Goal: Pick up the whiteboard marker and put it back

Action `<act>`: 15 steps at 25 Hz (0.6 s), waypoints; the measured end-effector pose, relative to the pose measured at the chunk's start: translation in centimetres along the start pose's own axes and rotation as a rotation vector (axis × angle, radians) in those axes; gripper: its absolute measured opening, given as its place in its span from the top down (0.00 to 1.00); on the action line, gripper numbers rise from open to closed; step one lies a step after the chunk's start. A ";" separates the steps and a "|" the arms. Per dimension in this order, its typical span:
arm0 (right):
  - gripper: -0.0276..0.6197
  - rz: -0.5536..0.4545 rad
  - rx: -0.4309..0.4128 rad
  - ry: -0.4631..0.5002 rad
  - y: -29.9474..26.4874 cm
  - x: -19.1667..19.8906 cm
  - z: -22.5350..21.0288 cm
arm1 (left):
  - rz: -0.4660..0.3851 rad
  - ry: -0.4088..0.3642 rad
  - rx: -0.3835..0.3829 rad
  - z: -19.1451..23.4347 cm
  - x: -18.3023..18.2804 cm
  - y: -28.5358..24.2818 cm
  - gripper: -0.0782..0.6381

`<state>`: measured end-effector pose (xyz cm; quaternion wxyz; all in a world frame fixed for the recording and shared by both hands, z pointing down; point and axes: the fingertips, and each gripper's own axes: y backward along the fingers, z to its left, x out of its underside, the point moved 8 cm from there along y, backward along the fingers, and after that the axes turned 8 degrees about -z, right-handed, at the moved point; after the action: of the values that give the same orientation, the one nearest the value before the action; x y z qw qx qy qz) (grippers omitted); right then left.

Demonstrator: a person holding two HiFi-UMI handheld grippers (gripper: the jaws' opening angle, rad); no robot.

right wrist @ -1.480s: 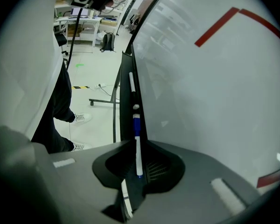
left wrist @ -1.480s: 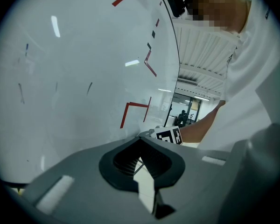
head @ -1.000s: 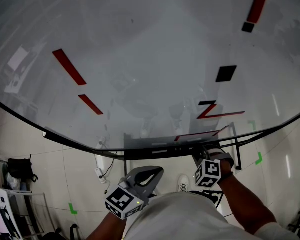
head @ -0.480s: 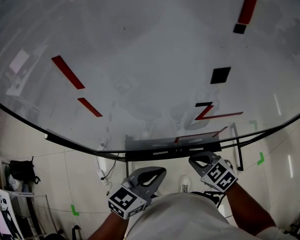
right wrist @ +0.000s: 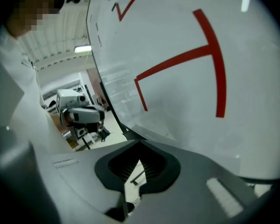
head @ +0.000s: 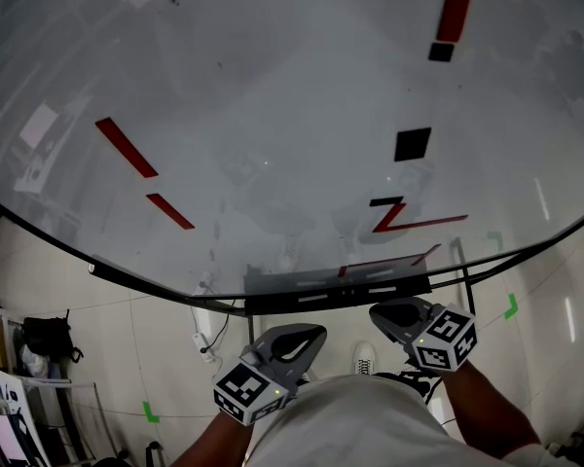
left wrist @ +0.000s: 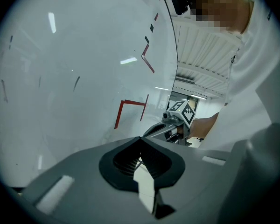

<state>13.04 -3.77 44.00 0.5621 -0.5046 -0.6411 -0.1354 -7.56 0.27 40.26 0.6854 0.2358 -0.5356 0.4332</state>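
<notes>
Jaws pressed together w/ nothing btwn them on both my left gripper [head: 311,336] and right gripper [head: 382,313], held just below the whiteboard [head: 273,115] tray [head: 273,300] (marker: can't make it out in any view).

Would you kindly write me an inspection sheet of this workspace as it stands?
Surface: whiteboard with red lines and black squares; tray below it.
Job's things: marker not made out.
Clutter: nothing seen.
Grippers: left gripper and right gripper both shut, empty, held near the person's body.
Cables: cable on the floor under the whiteboard.
Surroundings: tiled floor, green tape, bag at left.
</notes>
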 end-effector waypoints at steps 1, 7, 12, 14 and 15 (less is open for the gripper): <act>0.95 -0.021 -0.009 -0.060 0.1 0.1 -0.2 | 0.001 -0.001 0.004 0.0 0.1 0.0 0.87; 0.95 -0.107 -0.026 -0.257 0.9 0.3 -0.9 | 0.014 -0.008 0.019 -0.3 0.2 -0.3 0.87; 0.95 -0.146 -0.055 -0.328 1.4 0.2 -0.6 | 0.006 -0.008 0.025 -0.5 -0.2 -0.6 0.87; 0.95 -0.200 -0.091 -0.398 1.7 -0.3 -0.3 | 0.000 0.000 0.023 -0.5 -0.4 -0.6 0.87; 0.95 -0.228 -0.112 -0.425 1.9 -0.4 -0.3 | -0.005 0.008 0.025 -0.5 -0.3 -0.6 0.87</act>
<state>14.62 -3.34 42.98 0.3669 -0.4766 -0.7892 -0.1240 -6.82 0.22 39.87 0.6857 0.2440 -0.5268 0.4389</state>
